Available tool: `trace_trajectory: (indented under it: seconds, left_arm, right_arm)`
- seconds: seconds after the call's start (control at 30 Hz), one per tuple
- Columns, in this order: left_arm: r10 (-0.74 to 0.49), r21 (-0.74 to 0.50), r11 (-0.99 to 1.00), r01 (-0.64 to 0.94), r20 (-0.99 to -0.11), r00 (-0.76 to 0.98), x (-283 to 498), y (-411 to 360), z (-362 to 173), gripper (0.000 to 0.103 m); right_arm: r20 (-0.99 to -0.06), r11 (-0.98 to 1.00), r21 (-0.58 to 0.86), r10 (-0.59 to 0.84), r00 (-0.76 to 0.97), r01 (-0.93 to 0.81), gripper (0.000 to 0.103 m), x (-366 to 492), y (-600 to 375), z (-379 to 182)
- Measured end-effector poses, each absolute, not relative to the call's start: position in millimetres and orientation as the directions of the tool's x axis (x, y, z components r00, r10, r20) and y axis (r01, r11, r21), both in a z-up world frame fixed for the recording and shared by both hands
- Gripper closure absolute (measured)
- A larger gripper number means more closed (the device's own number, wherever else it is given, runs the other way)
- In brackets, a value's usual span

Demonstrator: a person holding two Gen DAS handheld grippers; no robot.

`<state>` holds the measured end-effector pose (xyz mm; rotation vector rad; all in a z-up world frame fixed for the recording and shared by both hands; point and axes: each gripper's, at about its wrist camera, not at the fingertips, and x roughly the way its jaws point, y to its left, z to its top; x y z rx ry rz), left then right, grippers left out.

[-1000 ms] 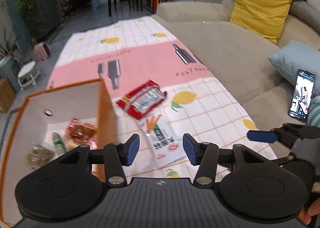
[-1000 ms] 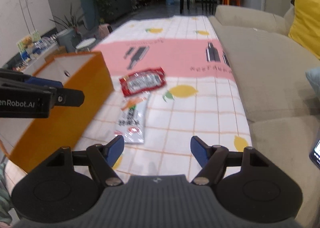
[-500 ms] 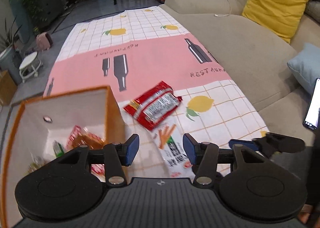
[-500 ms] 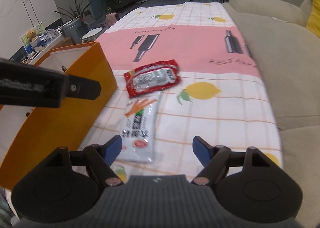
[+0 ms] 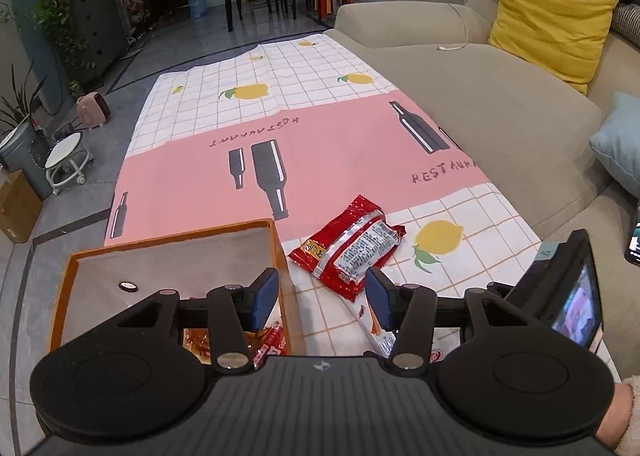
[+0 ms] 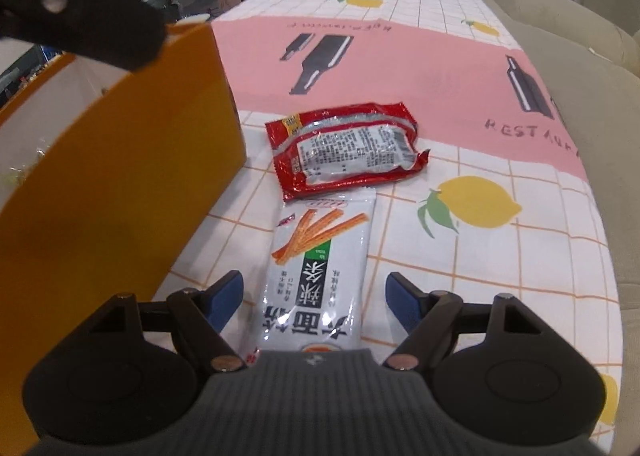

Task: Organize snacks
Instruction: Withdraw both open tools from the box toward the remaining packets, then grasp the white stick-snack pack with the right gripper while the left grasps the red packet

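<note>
1. The right tool (image 6: 314, 302) stands released, its blue pads spread either side of the white snack packet (image 6: 320, 276) in the lower middle of the right wrist view. The jaws have just been opening, and the packet lies between them untouched, flat on the desk (image 6: 500, 256). That spread looks set to take the packet across its width.
2. The red snack packet (image 6: 346, 149) lies just beyond the white one, at the centre of the frame, its near edge meeting or slightly overlapping the white packet's far end. Lifting the white one may tug it.
3. The orange box (image 5: 280, 252) sits at the lower left of the left wrist view, open at the top, with a few wrapped snacks (image 5: 268, 340) already on its floor. Standing just beside the loose packets, it keeps the carry short.
4. The left tool (image 5: 320, 298) is also released and holds nothing. Its left pad is over the box's inside, its right pad over the desk; it seems to wait by the box wall, perhaps to steady it.
5. Judged from this, two packets remain outside the box.
</note>
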<state>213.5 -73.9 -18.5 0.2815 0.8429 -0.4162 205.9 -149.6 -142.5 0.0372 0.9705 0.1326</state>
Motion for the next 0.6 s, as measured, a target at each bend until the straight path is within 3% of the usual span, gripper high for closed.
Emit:
trace_trajectory:
  seconds: [0.2,0.27,0.4,0.6]
  left_arm:
    - [-0.254,0.096,0.865,0.493,-0.763,0.594,217.6,-78.5,-21.1,0.044]
    - [-0.264,0.098,0.856,0.508,-0.762,0.591,217.7,-81.4,-20.8,0.044]
    - [-0.287,0.104,0.832,0.545,-0.761,0.582,215.8,-91.0,-21.8,0.044]
    - [-0.298,0.129,0.796,0.591,-0.766,0.569,214.2,-109.2,-26.2,0.044]
  right_arm:
    - [-0.817,0.987,0.010,0.102,0.568,-0.162,0.027,209.3,-141.2,-146.3]
    - [-0.818,0.985,0.012,0.109,0.565,-0.173,0.031,209.0,-143.1,-145.7]
    - [-0.821,0.979,0.009,0.122,0.557,-0.202,0.052,204.4,-152.2,-141.3]
    - [-0.850,0.983,0.011,0.107,0.516,-0.185,0.054,197.7,-180.3,-139.1]
